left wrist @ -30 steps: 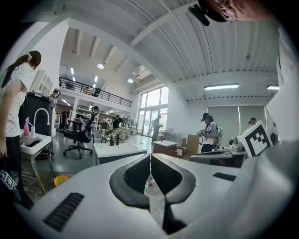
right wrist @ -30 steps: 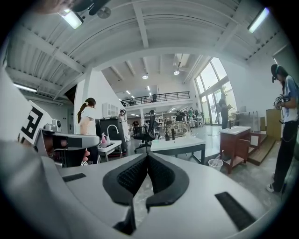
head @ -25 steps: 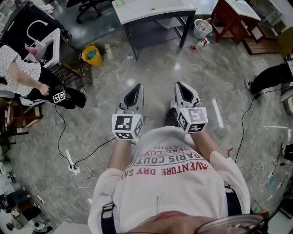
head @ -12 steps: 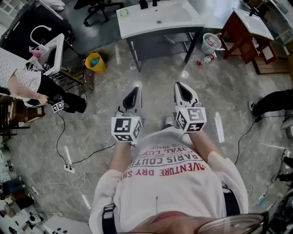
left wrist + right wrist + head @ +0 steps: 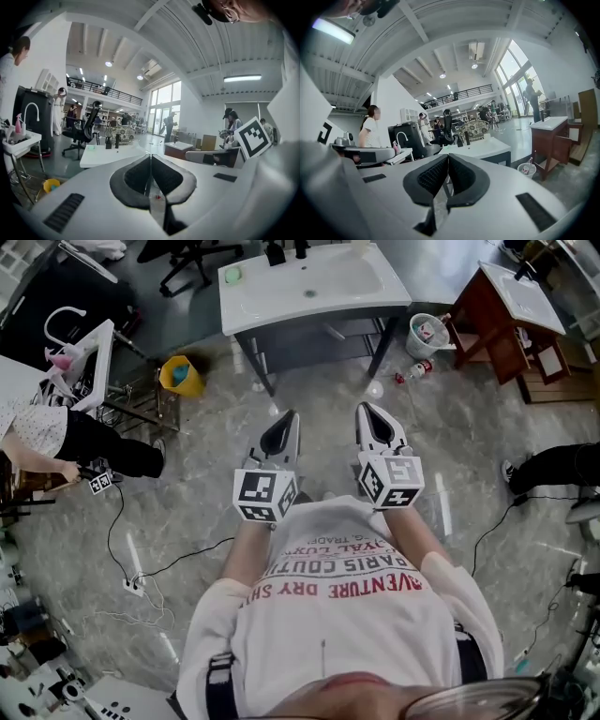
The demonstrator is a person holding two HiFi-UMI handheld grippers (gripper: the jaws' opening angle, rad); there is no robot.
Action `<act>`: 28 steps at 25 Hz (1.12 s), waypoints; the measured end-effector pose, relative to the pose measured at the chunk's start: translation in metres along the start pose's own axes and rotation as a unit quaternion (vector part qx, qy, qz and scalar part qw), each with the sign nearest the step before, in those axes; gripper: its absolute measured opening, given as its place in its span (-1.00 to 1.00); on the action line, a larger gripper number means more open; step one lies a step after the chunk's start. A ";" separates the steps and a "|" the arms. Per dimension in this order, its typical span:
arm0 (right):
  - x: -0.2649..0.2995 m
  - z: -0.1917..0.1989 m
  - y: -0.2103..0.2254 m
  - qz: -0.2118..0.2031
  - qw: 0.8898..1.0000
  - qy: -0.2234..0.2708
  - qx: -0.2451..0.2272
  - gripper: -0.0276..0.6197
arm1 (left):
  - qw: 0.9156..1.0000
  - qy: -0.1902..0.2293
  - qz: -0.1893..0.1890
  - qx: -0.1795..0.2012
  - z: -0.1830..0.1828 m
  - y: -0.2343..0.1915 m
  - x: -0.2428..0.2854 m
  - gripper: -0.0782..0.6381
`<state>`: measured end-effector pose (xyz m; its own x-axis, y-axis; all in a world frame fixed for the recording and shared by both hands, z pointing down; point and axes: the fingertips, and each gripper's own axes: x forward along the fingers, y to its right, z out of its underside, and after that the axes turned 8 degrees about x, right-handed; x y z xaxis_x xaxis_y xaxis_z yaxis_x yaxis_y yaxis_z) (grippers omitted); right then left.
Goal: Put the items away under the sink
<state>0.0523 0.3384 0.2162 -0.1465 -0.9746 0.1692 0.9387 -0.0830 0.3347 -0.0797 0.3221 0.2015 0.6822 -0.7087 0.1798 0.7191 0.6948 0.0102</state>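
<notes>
A white sink counter (image 5: 309,287) on dark legs stands ahead of me, at the top of the head view. Two dark bottles (image 5: 275,251) and a small green item (image 5: 232,275) sit on it. The space under the counter shows only its dark frame. My left gripper (image 5: 286,418) and right gripper (image 5: 368,411) are held side by side over the marble floor, short of the counter and pointing at it. Both are shut with nothing between the jaws. The left gripper view shows the shut left gripper (image 5: 150,157) with the counter (image 5: 105,157) beyond, and the right gripper view shows the shut right gripper (image 5: 448,157) likewise.
A yellow bucket (image 5: 180,374) sits left of the counter and a white bin (image 5: 427,332) to its right. A wooden vanity (image 5: 506,315) stands at far right. Another sink stand (image 5: 80,343) and a person (image 5: 37,427) are at left. Cables (image 5: 141,559) trail over the floor.
The sink counter has come nearer and lower in the head view as I walk towards it. Both grippers keep their pose in front of me, shut.
</notes>
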 end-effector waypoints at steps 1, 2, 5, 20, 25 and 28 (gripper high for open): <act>0.004 -0.001 0.004 0.001 1.000 -0.001 -0.001 -0.83 | 1.000 -0.004 0.002 0.005 0.000 0.000 0.008 -0.70; 0.009 -0.001 0.009 0.002 1.000 -0.001 -0.002 -0.83 | 1.000 -0.007 0.002 0.009 0.001 -0.001 0.016 -0.70; 0.028 -0.001 0.027 0.012 1.000 -0.007 0.006 -0.83 | 1.000 -0.014 -0.002 0.009 0.003 -0.014 0.039 -0.70; 0.220 -0.042 0.057 0.050 0.999 -0.012 -0.004 -0.83 | 0.999 -0.008 0.054 0.000 -0.027 -0.148 0.209 -0.70; 0.306 -0.059 0.045 0.052 0.998 -0.007 -0.021 -0.83 | 0.999 0.000 0.045 -0.009 -0.039 -0.236 0.254 -0.70; 0.351 -0.066 0.044 0.065 0.998 -0.006 -0.022 -0.83 | 0.999 -0.006 0.050 -0.012 -0.036 -0.273 0.274 -0.70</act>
<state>0.0632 -0.0216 0.2292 -0.0254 -0.9753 0.2194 0.9629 0.0351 0.2675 -0.0842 -0.0665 0.2127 0.7495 -0.6337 0.1914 0.6501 0.7592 -0.0325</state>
